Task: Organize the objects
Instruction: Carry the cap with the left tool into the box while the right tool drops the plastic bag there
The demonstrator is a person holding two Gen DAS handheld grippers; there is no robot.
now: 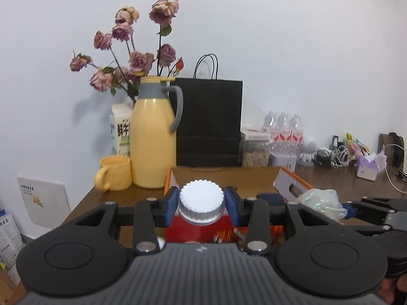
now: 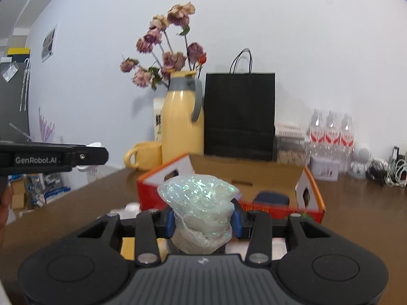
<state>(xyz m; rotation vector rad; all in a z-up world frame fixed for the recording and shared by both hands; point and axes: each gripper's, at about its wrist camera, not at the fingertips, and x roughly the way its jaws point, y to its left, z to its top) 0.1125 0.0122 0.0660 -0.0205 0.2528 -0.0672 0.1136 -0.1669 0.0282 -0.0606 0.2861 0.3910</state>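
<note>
My left gripper (image 1: 201,204) is shut on a bottle with a white ribbed cap (image 1: 201,198) and a red body, held upright just in front of the orange cardboard box (image 1: 223,178). My right gripper (image 2: 203,219) is shut on a crumpled iridescent plastic bag (image 2: 201,203), lifted in front of the same open box (image 2: 254,175). That bag (image 1: 321,200) and the right gripper's fingers (image 1: 366,207) show at the right of the left wrist view. The left gripper's side (image 2: 53,158) shows at the left of the right wrist view. A dark blue object (image 2: 271,198) lies in the box.
On the brown table (image 2: 356,203) behind the box stand a yellow jug (image 1: 154,137) with dried roses, a yellow mug (image 1: 113,170), a milk carton, a black paper bag (image 1: 209,124), a clear jar, water bottles (image 2: 330,137) and tangled cables at the far right.
</note>
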